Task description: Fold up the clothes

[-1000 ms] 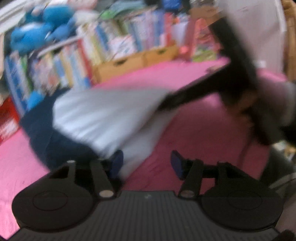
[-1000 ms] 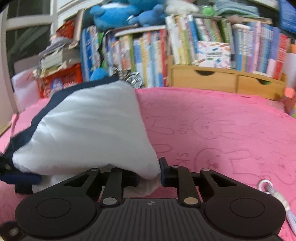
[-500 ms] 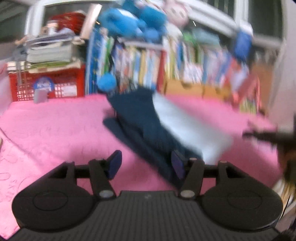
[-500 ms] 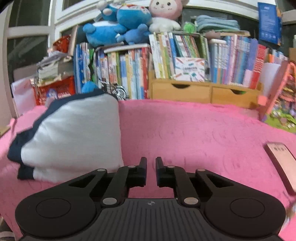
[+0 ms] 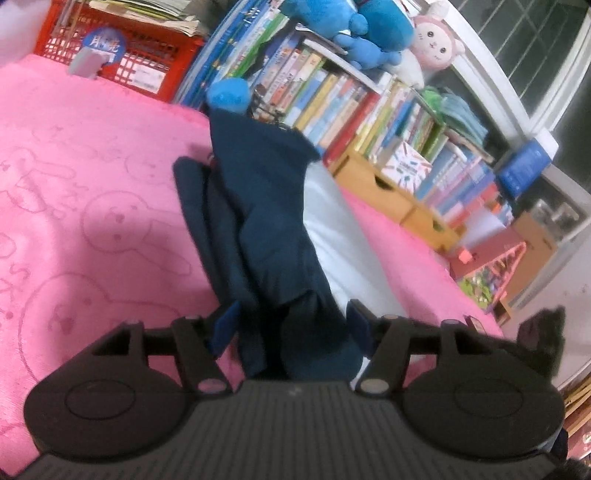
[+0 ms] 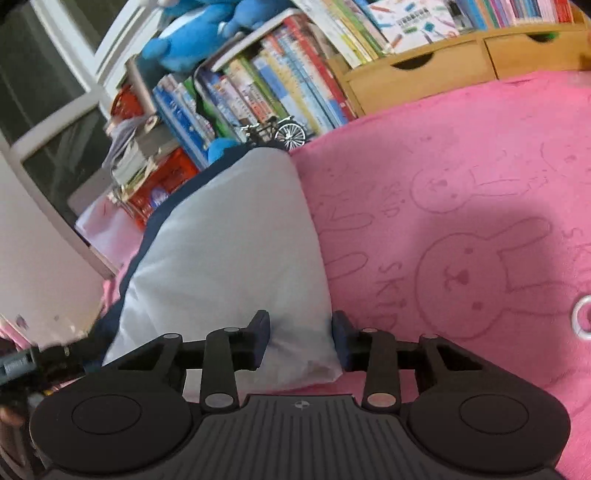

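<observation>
A folded navy and white garment (image 5: pixel 266 221) lies on the pink rabbit-print blanket (image 5: pixel 92 221). My left gripper (image 5: pixel 291 326) is at the garment's near navy end. Its jaws are opening, and the bunched navy cloth sits between the blue pads (image 5: pixel 225 325) without being pinched. In the right wrist view the garment's white side (image 6: pixel 221 251) faces me. My right gripper (image 6: pixel 300 332) straddles the near white corner, jaws opening, with the cloth loose between the pads (image 6: pixel 338 332). Part of the left gripper (image 6: pixel 37 362) shows at that view's lower left.
A bookshelf (image 5: pixel 332 96) packed with books, wooden drawers (image 6: pixel 424 70), a red crate (image 5: pixel 122 62) and blue plush toys (image 5: pixel 354 26) line the far edge of the blanket. A small model bicycle (image 6: pixel 277 131) stands behind the garment. A white ring (image 6: pixel 581 317) lies at the right.
A second ago the right gripper held the white cloth, then let go and drew back shut. Now it has opened around the white corner. The left view rolled, and its jaws widened over the navy end.
</observation>
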Tool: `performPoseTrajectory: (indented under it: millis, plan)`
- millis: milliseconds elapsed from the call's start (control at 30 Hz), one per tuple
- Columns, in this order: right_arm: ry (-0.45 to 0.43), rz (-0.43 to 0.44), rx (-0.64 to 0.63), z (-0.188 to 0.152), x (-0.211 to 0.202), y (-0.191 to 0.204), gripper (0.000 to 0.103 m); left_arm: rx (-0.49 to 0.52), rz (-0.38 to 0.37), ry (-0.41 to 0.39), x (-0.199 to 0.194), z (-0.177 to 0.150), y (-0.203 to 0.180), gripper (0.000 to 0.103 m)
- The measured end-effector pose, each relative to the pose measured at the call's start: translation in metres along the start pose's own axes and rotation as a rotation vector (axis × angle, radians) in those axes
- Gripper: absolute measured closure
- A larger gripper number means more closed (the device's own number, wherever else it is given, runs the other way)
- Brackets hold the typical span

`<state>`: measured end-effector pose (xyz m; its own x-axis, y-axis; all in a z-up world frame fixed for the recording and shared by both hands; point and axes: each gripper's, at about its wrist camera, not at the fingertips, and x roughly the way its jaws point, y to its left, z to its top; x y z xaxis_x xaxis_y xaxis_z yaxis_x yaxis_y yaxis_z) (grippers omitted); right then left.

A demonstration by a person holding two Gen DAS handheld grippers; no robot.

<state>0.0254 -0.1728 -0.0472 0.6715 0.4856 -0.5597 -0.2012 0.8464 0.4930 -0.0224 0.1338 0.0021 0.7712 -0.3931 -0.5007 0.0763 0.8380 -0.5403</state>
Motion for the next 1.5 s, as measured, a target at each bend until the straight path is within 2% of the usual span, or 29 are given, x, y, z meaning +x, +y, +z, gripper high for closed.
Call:
performPoseTrajectory:
  millis: [67, 133, 233, 300, 333, 367, 433, 500, 533, 733, 867, 1067, 1267, 1367, 1500]
  plan:
    - [0.026, 0.042, 0.019, -0.008, -0.005, 0.008, 0.066, 0.011, 0.018, -0.012, -0.001, 0.001, 0.000, 0.040]
    - [0.060, 0.090, 0.022, -0.017, -0.010, 0.017, 0.066, 0.052, 0.072, -0.029, -0.004, 0.000, -0.002, 0.039]
    - [0.097, 0.129, -0.069, -0.034, -0.020, 0.039, 0.066, 0.115, 0.160, -0.044, -0.006, -0.002, -0.004, 0.038]
    - [0.072, 0.066, -0.170, -0.042, -0.029, 0.053, 0.063, 0.141, 0.186, -0.036, -0.004, -0.005, -0.007, 0.038]
    - [0.038, 0.009, -0.255, -0.046, -0.033, 0.064, 0.059, 0.152, 0.195, -0.035, -0.004, -0.007, -0.008, 0.037]
    - [0.001, -0.049, -0.344, -0.051, -0.037, 0.075, 0.051, 0.171, 0.207, -0.035, -0.003, -0.009, -0.011, 0.036]
    - [-0.073, -0.157, -0.535, -0.063, -0.044, 0.100, 0.045, 0.214, 0.234, -0.033, 0.001, -0.012, -0.018, 0.036]
    - [-0.117, -0.193, -0.687, -0.076, -0.047, 0.120, 0.041, 0.236, 0.251, -0.029, 0.004, -0.014, -0.022, 0.034]
    - [-0.131, -0.196, -0.755, -0.082, -0.045, 0.130, 0.035, 0.241, 0.257, -0.029, 0.005, -0.014, -0.023, 0.033]
    - [-0.165, -0.242, -0.954, -0.105, -0.014, 0.166, 0.034, 0.258, 0.273, -0.029, 0.006, -0.017, -0.025, 0.033]
    - [-0.223, -0.306, -1.055, -0.115, 0.010, 0.181, 0.034, 0.267, 0.278, -0.027, 0.007, -0.019, -0.025, 0.033]
    - [-0.305, -0.416, -1.081, -0.118, 0.019, 0.179, 0.034, 0.269, 0.276, -0.021, 0.009, -0.021, -0.023, 0.032]
    - [-0.298, -0.502, -1.019, -0.120, 0.003, 0.154, 0.032, 0.255, 0.269, -0.020, 0.007, -0.021, -0.018, 0.030]
    - [-0.306, -0.515, -0.995, -0.124, -0.005, 0.148, 0.032, 0.310, 0.299, -0.074, -0.007, -0.023, -0.021, 0.032]
    - [-0.317, -0.459, -0.975, -0.127, -0.010, 0.152, 0.032, 0.442, 0.317, -0.143, -0.031, -0.028, -0.028, 0.032]
